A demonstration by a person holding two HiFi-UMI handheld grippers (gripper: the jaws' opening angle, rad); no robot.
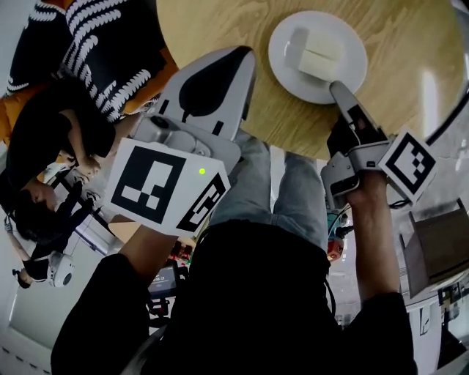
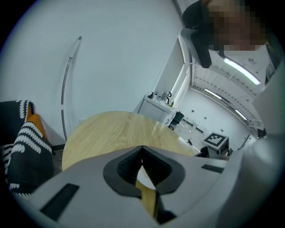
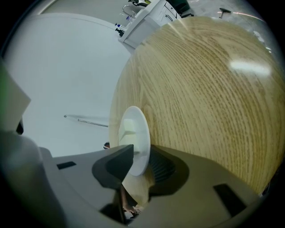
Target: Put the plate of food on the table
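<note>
A white plate (image 1: 282, 44) with pale blocks of food (image 1: 315, 55) lies flat on the round wooden table (image 1: 220, 22), close to its near edge. My right gripper (image 1: 341, 91) reaches to the plate's near rim. In the right gripper view the rim of the plate (image 3: 139, 138) stands between the two jaws of the right gripper (image 3: 140, 162), with a gap beside it, so the jaws are open. The food (image 3: 127, 129) shows on the plate's far side. My left gripper (image 1: 242, 62) hovers over the table edge to the left, its jaws together and empty; the left gripper (image 2: 142, 149) shows the same.
A black-and-white patterned cushion (image 1: 102, 36) lies beyond the table at the upper left, also seen as the cushion (image 2: 22, 142). Another person (image 1: 44, 139) is at the left. A brown box (image 1: 440, 249) sits at the right. A white counter (image 2: 158, 104) stands past the table.
</note>
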